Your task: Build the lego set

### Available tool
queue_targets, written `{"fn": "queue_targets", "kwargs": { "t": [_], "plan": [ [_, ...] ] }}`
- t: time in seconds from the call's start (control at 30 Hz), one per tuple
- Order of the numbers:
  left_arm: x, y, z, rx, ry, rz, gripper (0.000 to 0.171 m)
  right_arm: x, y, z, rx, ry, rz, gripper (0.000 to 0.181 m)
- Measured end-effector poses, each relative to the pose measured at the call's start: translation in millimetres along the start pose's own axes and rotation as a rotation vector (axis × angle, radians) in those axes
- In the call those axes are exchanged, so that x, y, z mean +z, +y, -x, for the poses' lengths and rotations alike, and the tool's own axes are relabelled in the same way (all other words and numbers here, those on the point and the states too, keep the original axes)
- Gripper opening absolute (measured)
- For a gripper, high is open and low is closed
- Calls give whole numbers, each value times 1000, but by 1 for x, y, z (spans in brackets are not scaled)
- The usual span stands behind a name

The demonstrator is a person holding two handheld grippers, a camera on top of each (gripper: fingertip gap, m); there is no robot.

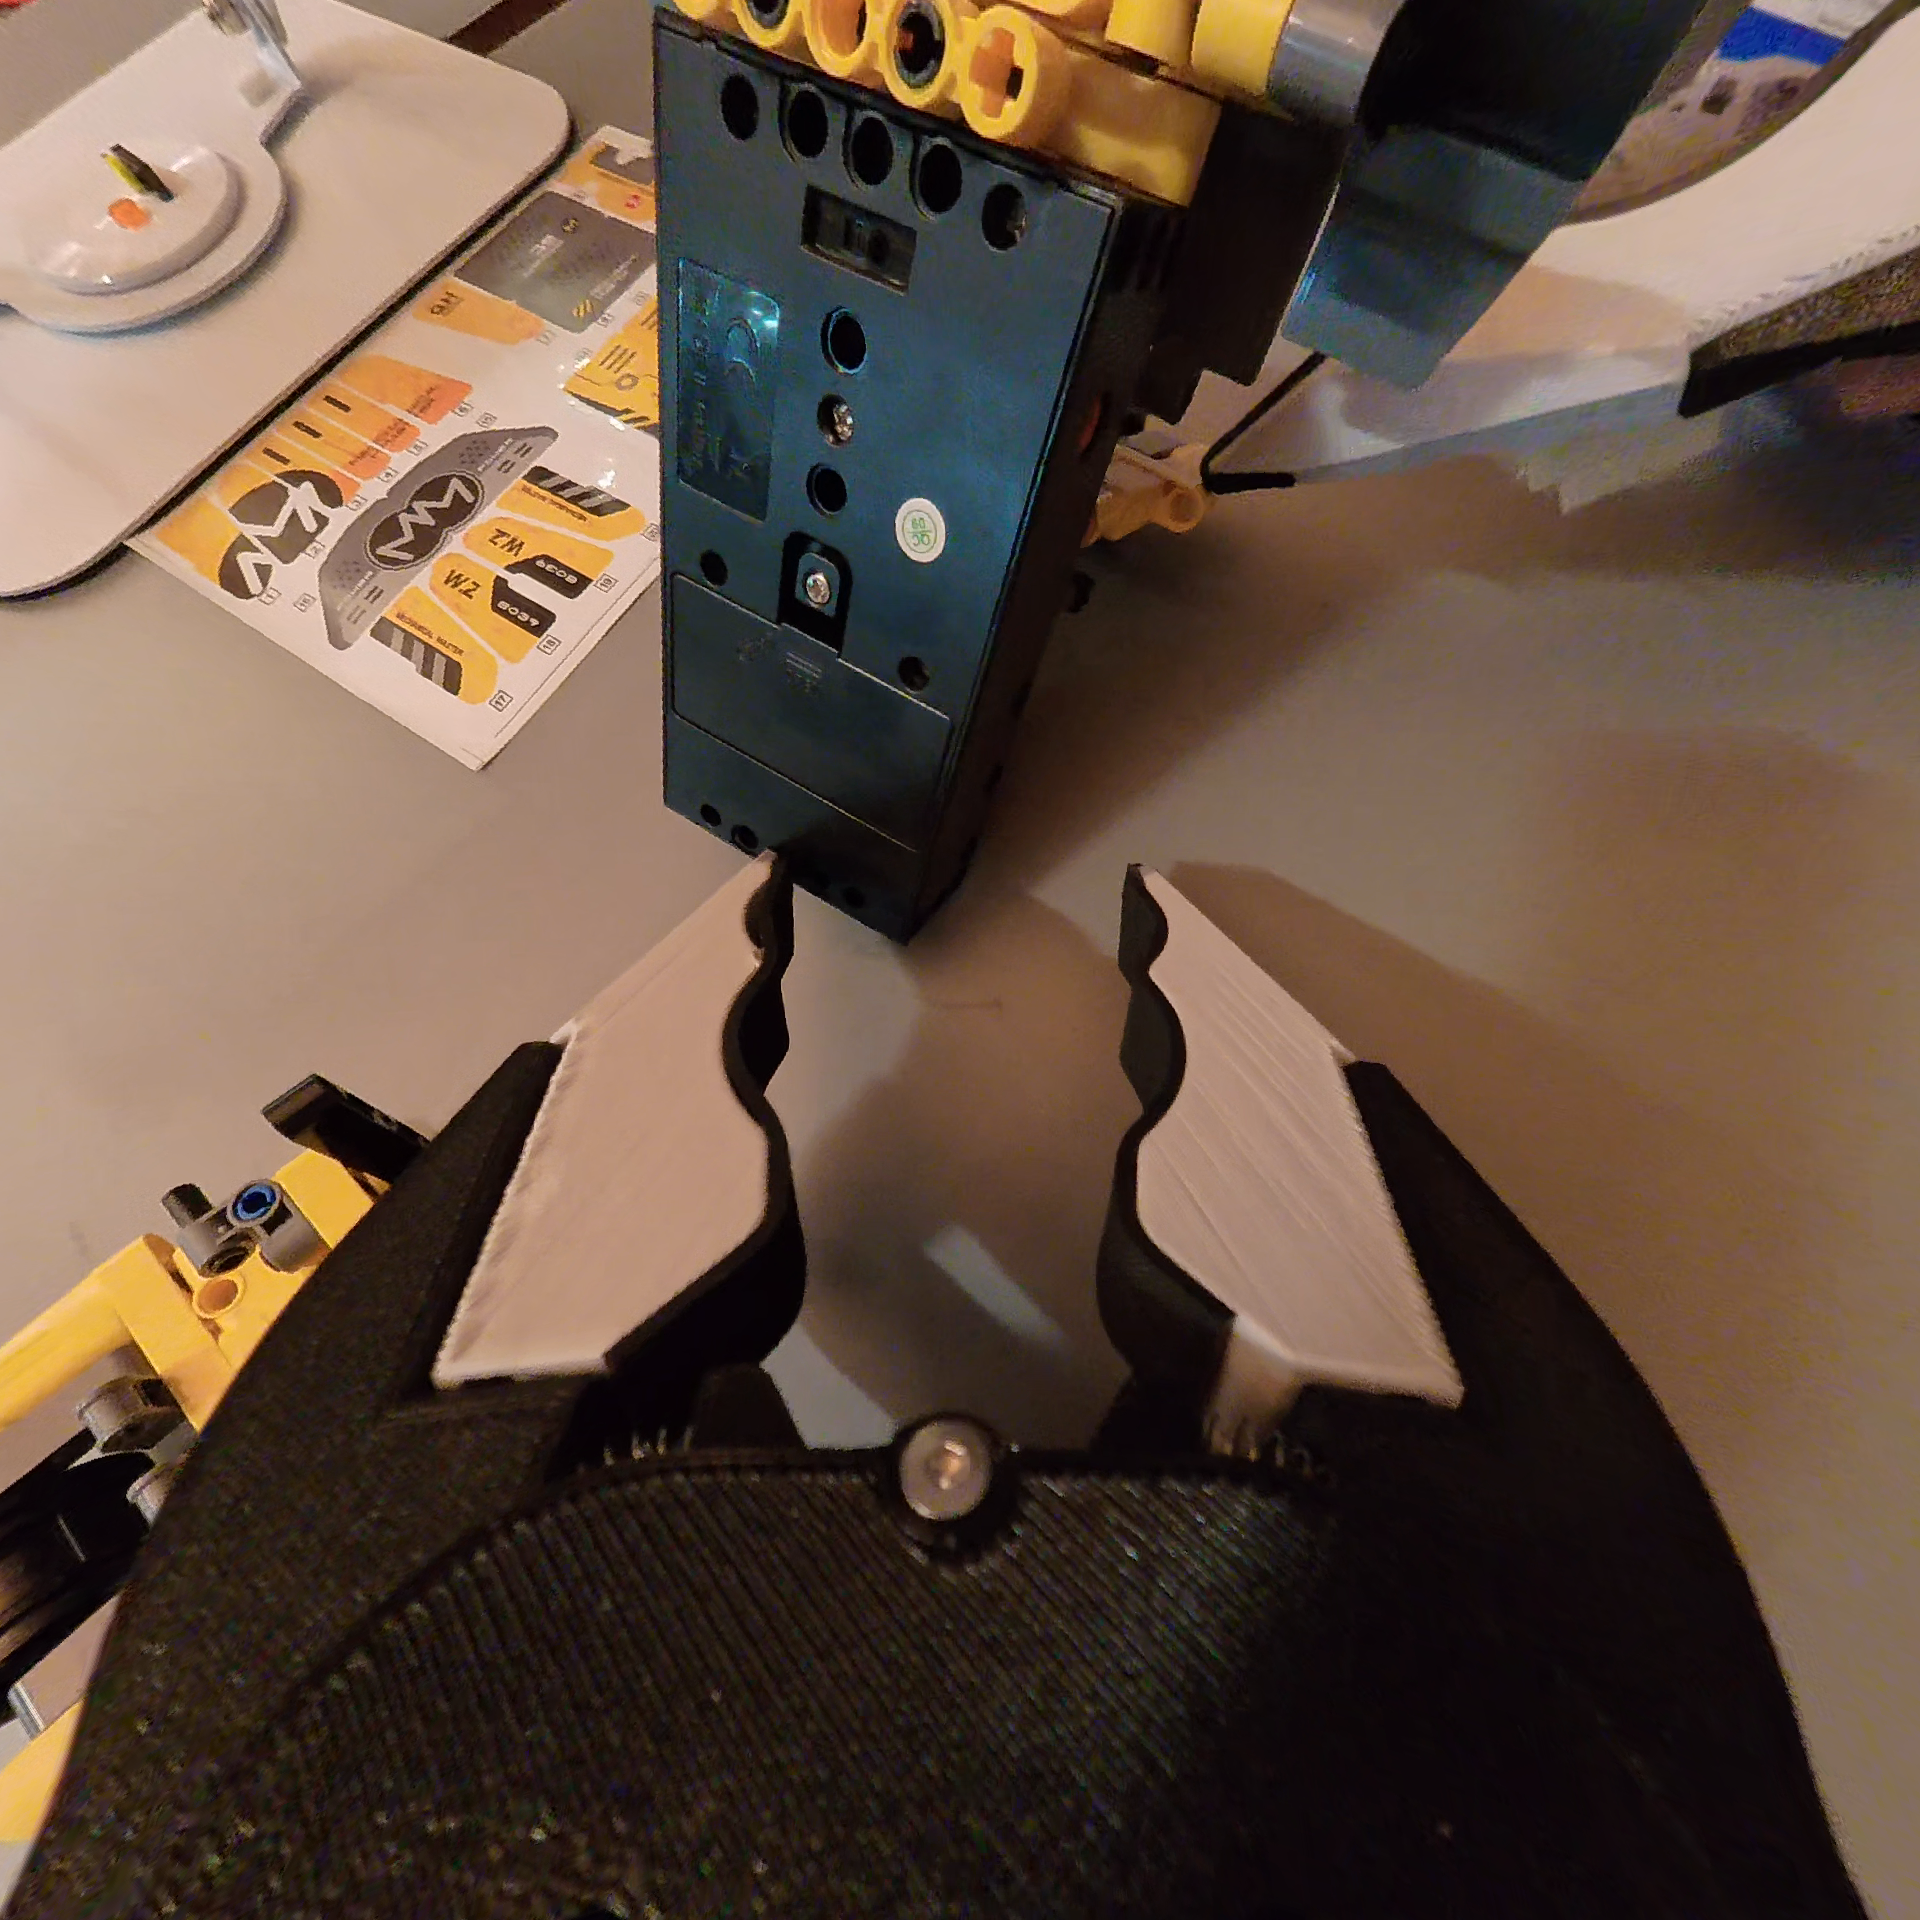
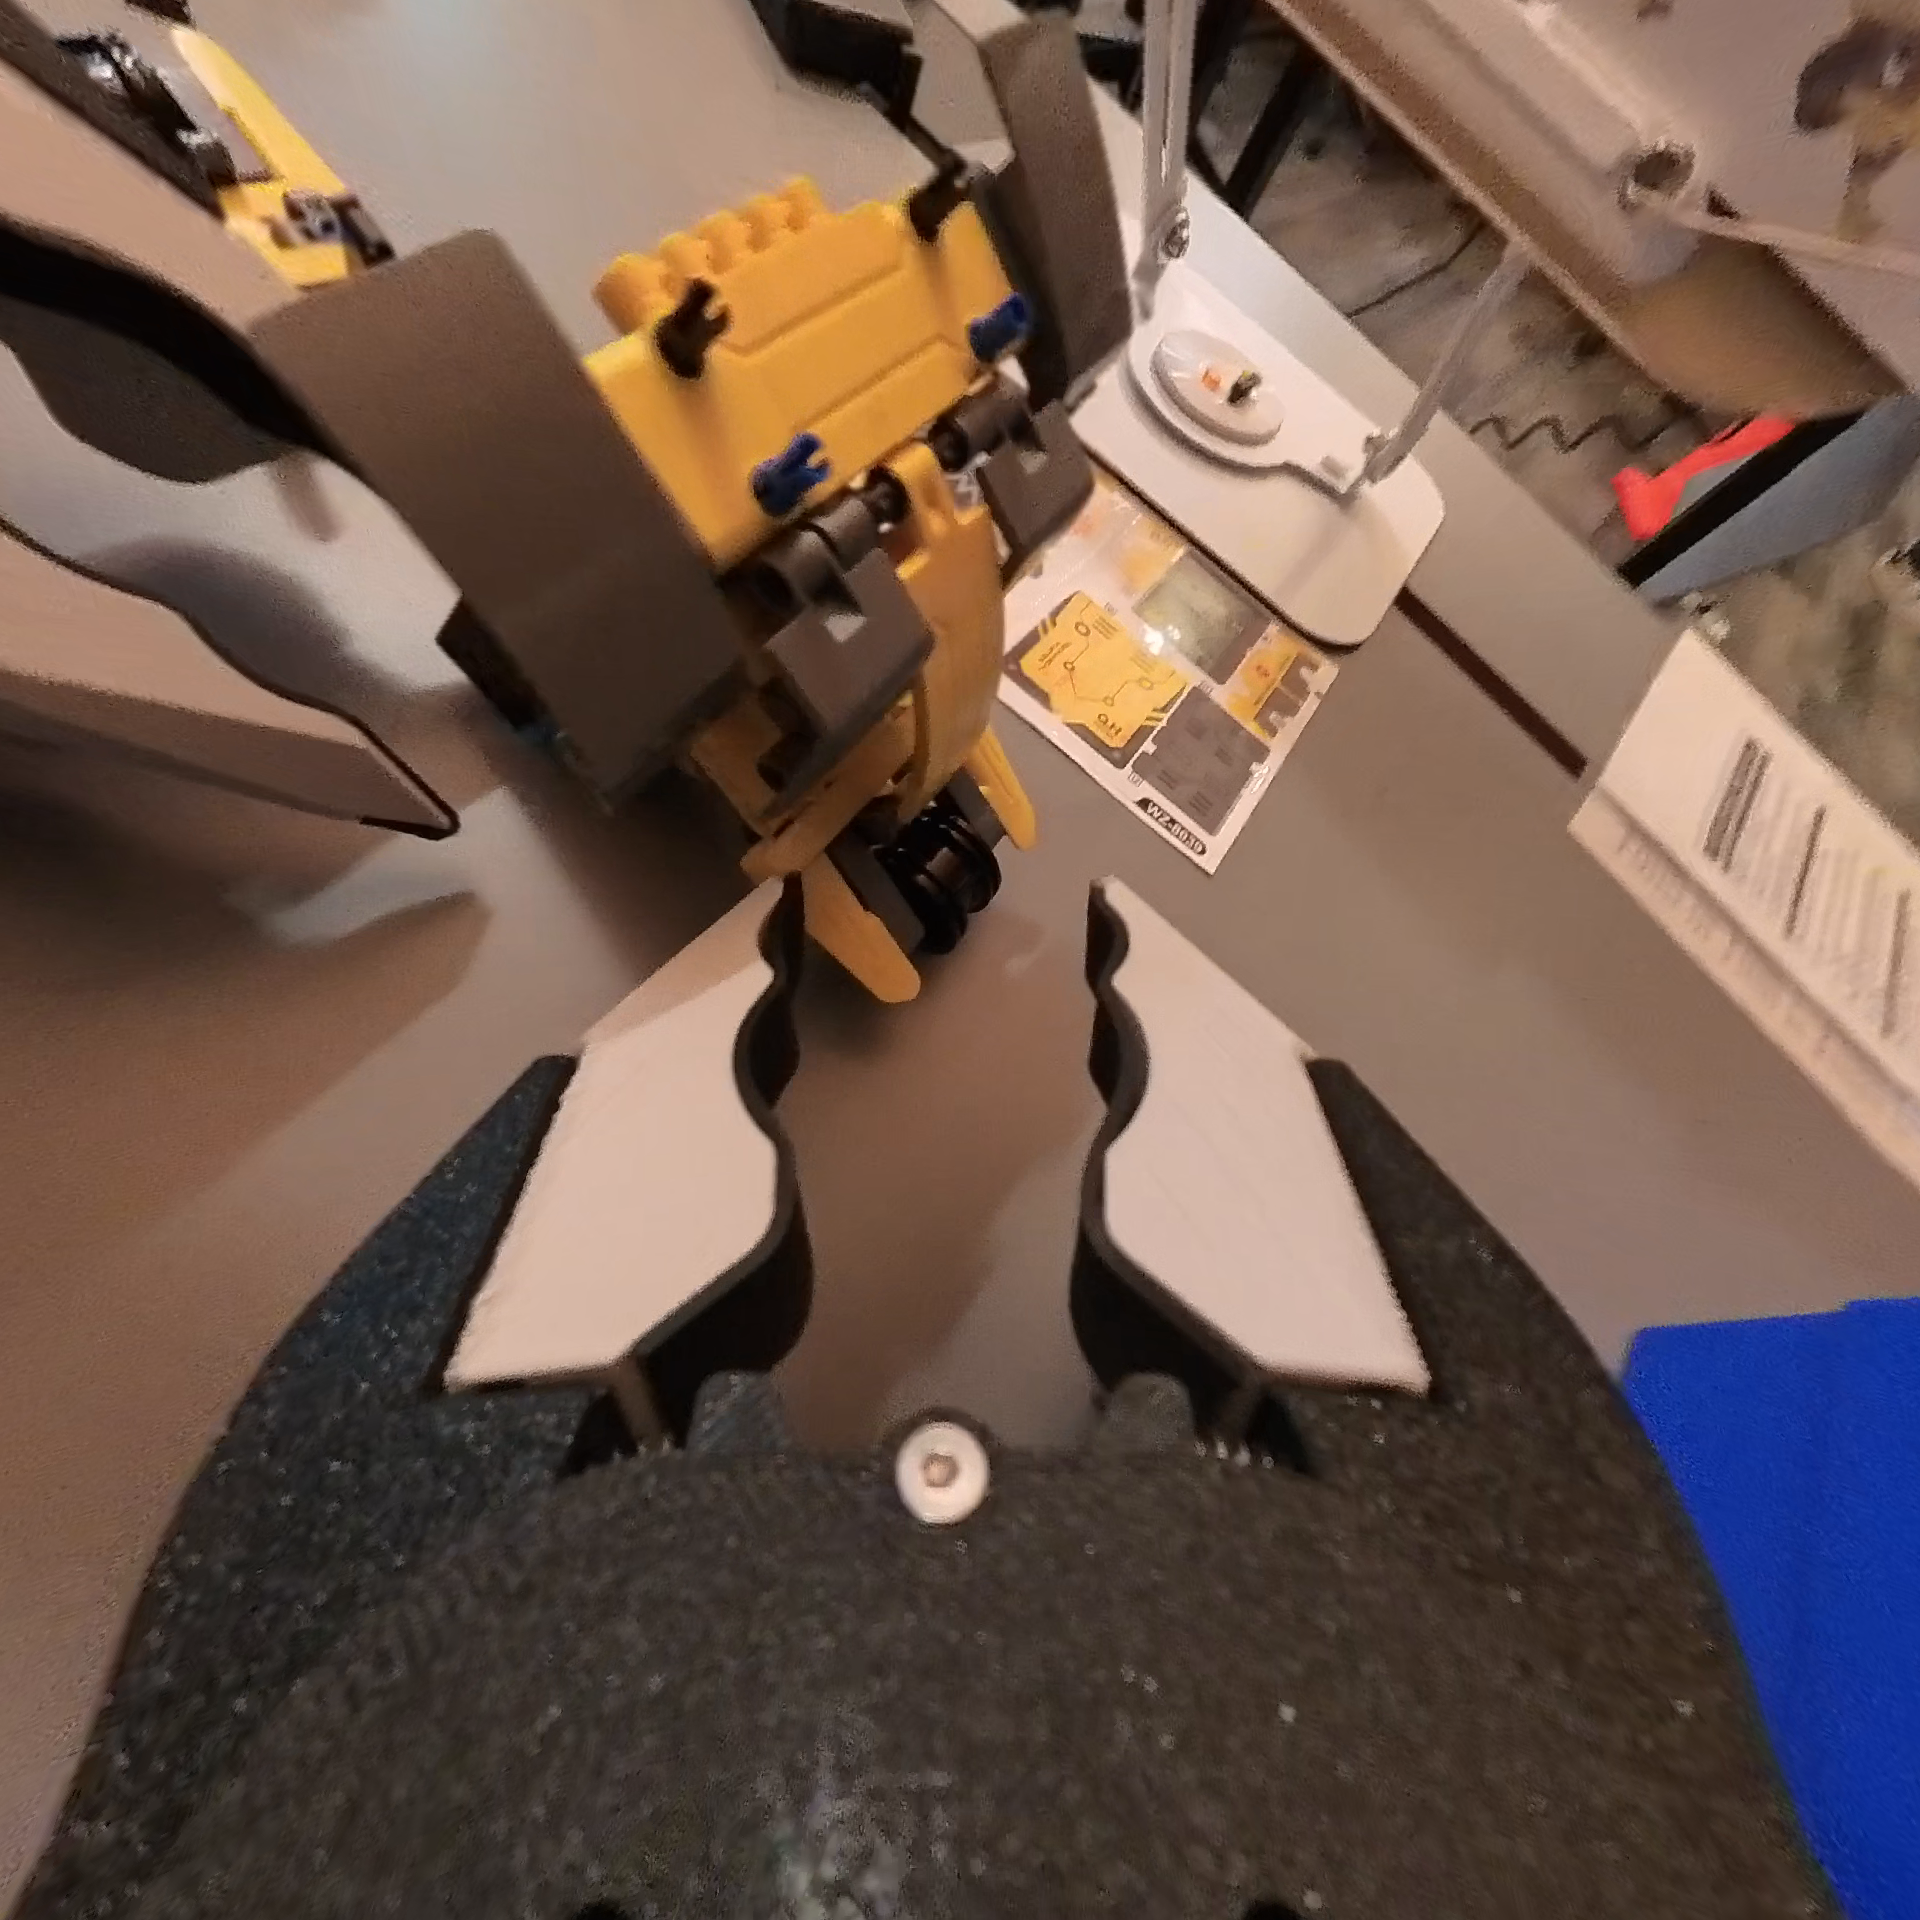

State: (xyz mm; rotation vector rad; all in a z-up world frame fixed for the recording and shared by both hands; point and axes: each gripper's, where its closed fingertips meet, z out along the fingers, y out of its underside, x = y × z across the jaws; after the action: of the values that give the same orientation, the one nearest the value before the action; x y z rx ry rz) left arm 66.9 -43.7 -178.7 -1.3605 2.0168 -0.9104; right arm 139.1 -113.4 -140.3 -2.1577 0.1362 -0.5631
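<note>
1. Left wrist view: the left tool (image 1: 951, 883) is seen with jaws spread and nothing held. Its left fingertip sits just beside the bottom corner of a dark battery box (image 1: 842, 499), which stands on end on the grey bench (image 1: 1455, 831) and is capped by yellow bricks (image 1: 935, 52). A sticker sheet (image 1: 416, 499) lies to the left.
2. Right wrist view: the right tool (image 2: 940, 914) is likewise parted and empty. A yellow toy model (image 2: 821, 436) with a black spring (image 2: 940, 873) is nearest, just ahead of the tips; contact cannot be told. A white lamp base (image 2: 1278, 488) stands beyond.
</note>
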Motion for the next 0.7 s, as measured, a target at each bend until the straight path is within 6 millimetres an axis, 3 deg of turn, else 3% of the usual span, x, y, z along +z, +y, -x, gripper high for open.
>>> {"fn": "queue_targets", "kwargs": {
  "t": [0.27,0.43,0.57,0.7],
  "plan": [
    [1,1,-1,21,-10,6,62,-5,-2,0,-180,67,-24,50],
    [1,2,-1,33,-11,11,63,-2,6,1,-176,67,23,40],
    [1,3,-2,49,-24,16,63,3,15,-3,-5,65,87,30],
    [0,2,0,42,-28,7,63,2,16,-7,299,-73,59,43]
  ]
}}
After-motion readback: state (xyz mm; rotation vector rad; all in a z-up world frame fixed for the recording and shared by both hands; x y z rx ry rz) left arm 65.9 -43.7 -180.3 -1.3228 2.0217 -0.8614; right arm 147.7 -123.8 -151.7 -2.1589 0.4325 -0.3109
